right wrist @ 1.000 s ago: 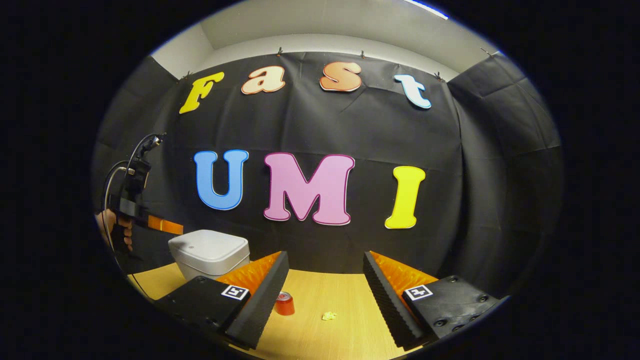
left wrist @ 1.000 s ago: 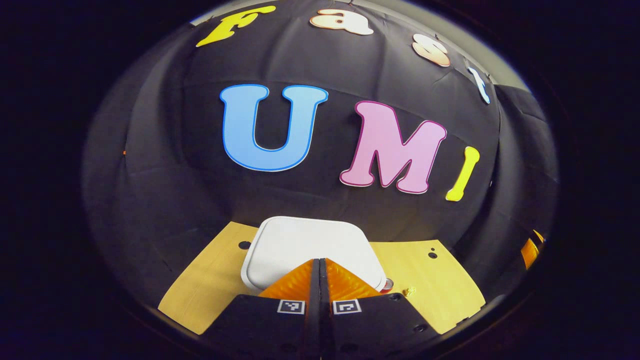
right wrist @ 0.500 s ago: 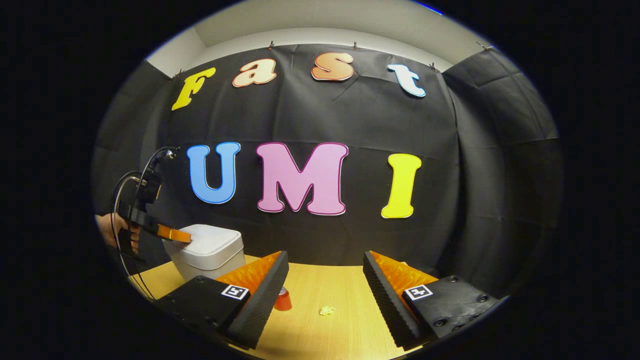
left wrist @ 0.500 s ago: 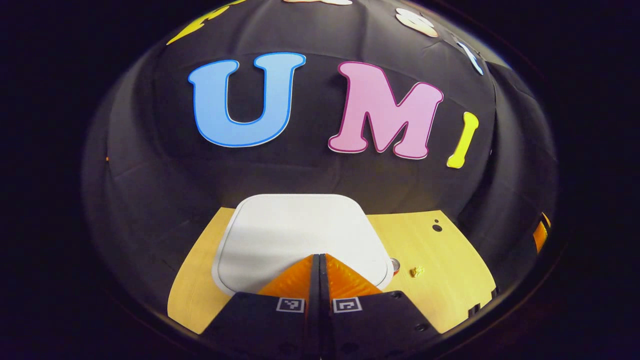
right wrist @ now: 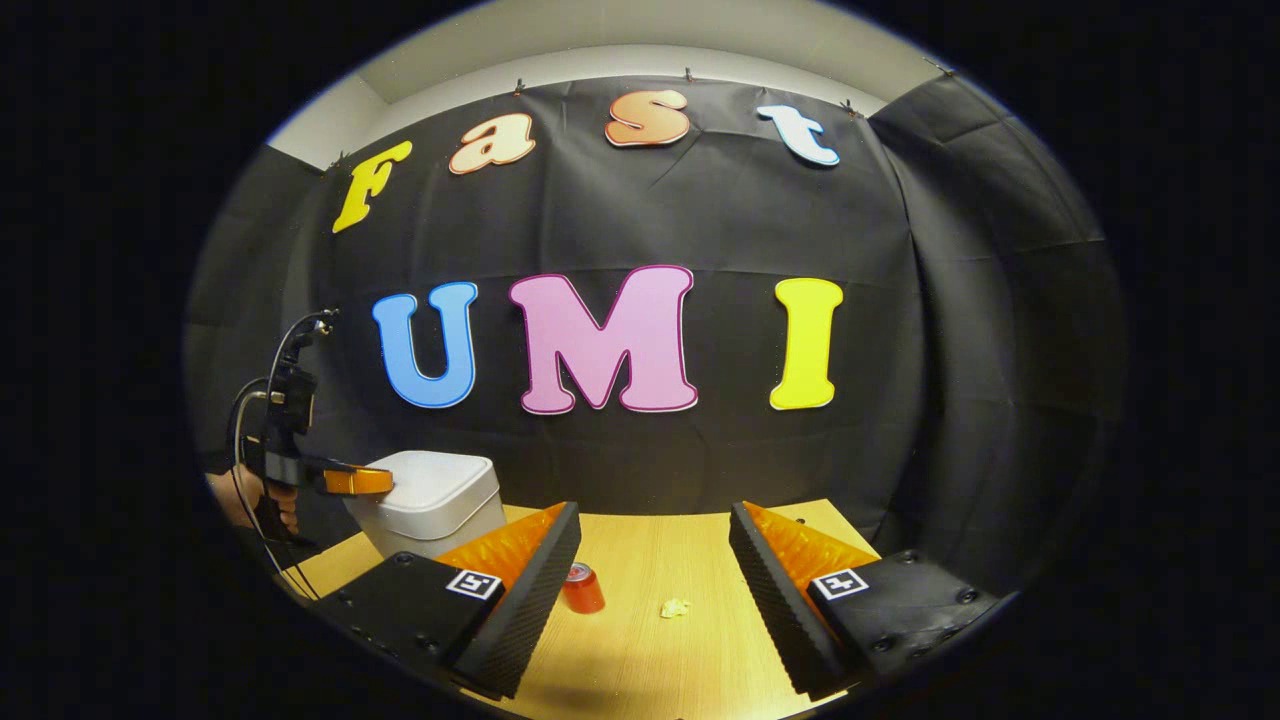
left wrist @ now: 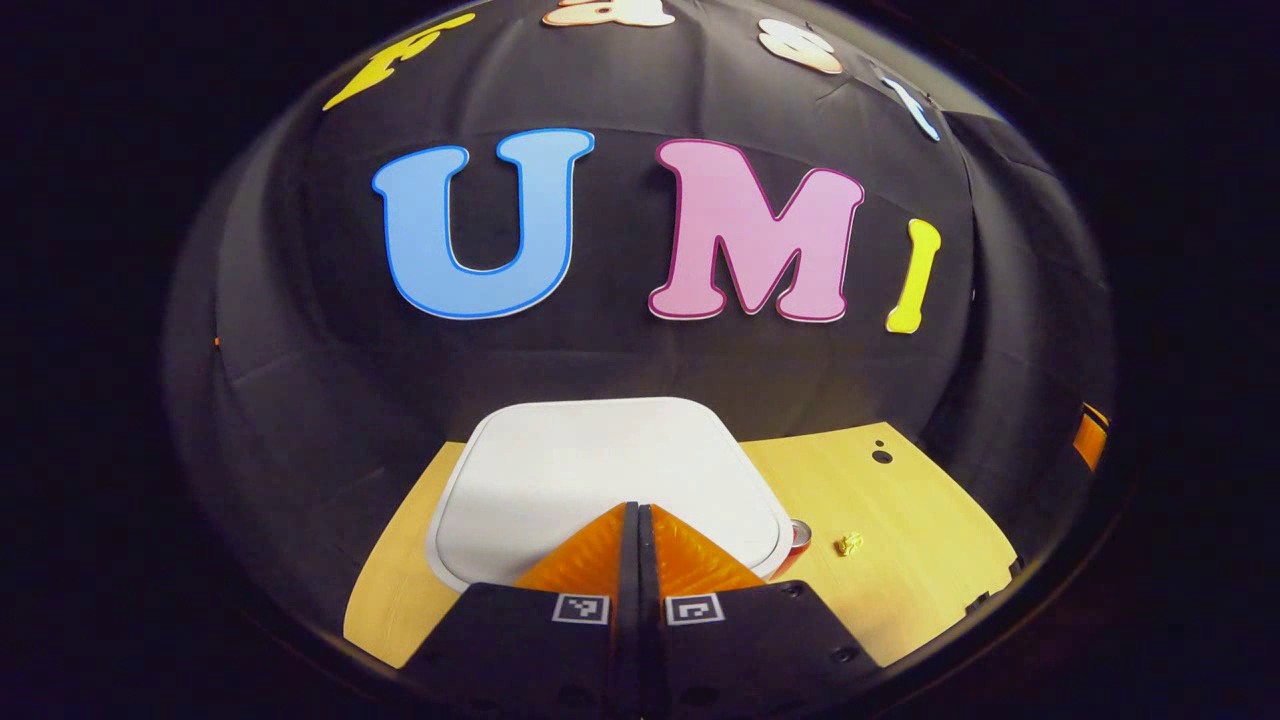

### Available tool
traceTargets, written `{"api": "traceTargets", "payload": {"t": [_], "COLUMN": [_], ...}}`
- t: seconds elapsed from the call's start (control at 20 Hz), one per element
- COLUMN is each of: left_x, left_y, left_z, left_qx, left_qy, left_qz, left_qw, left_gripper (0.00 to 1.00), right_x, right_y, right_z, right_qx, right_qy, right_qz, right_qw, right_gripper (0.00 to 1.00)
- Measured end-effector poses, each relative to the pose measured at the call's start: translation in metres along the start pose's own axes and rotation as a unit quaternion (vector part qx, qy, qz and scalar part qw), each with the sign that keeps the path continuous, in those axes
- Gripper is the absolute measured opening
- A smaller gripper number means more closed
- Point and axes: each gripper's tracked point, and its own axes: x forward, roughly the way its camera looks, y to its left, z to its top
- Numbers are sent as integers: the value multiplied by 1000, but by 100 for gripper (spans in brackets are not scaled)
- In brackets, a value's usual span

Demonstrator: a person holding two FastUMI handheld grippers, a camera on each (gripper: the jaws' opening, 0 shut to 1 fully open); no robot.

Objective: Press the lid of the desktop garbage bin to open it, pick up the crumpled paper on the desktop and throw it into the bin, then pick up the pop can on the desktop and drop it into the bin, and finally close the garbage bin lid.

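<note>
At the bottom of the left gripper view, the left gripper [left wrist: 636, 515] has its two fingers pressed together with nothing between them, their tips over the near edge of the white, rounded-square plastic lid [left wrist: 600, 470] of the desktop garbage bin. Whether the tips actually touch the lid cannot be told from this view. The lid looks flat, smooth and closed. Just past its right corner, the top of the red pop can [left wrist: 800, 533] peeks out, mostly hidden by the lid, and beside it lies the small crumpled yellow paper [left wrist: 850, 543] on the light wooden desktop [left wrist: 900, 520]. Farther back, two small dark holes [left wrist: 880, 455] mark the desktop near the black cloth wall.

Low in the right gripper view, the right gripper [right wrist: 655, 560] has its fingers spread wide apart, holding nothing, above the desktop [right wrist: 640, 660]. Between them stands the red pop can [right wrist: 582, 588], upright and close to the left finger, with the crumpled paper [right wrist: 675, 607] a little to its right, apart from it. Farther off on the left, the white garbage bin [right wrist: 432, 500] stands at the back of the desktop, partly hidden by the gripper's left finger. The other gripper [right wrist: 355, 481], held in a hand [right wrist: 250, 500] with cables looping above it, reaches over the bin's lid from the left.
</note>
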Motion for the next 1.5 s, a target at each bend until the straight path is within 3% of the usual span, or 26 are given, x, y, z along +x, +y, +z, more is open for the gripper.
{"api": "traceTargets", "payload": {"t": [0.3, 0.65, 0.8, 0.9, 1.0, 1.05, 1.15, 1.35, 1.5], "left_x": [-41, -108, -144, -162, -175, -180, -192, -196, -197], "left_y": [5, -19, -41, -55, -72, -77, -91, -101, -106], "left_z": [60, 94, 99, 96, 92, 91, 85, 62, 50], "left_qx": [-1, -18, -10, -4, 7, 9, 11, 42, 29], "left_qy": [-99, -174, -214, -221, -220, -220, -228, -224, -207], "left_qz": [35, 32, 26, 19, 3, -3, -21, -28, -29], "left_qw": [994, 984, 977, 975, 975, 975, 973, 973, 977], "left_gripper": [6, 6, 11, 20, 50, 76, 94, 95, 95], "right_x": [-6, -16, -20, -21, -17, -15, -10, 15, 36], "right_y": [-4, 0, 3, 3, -3, -6, -10, -10, -11], "right_z": [12, 27, 21, 13, 0, -6, -17, -67, -108], "right_qx": [-8, -17, -19, -24, -38, -43, -46, -49, -32], "right_qy": [-11, -30, -24, -15, 1, 10, 26, 97, 170], "right_qz": [-7, -7, -5, -4, -10, -13, -13, 10, 29], "right_qw": [1000, 999, 1000, 1000, 999, 999, 999, 994, 984], "right_gripper": [96, 96, 96, 96, 96, 97, 96, 96, 96]}}
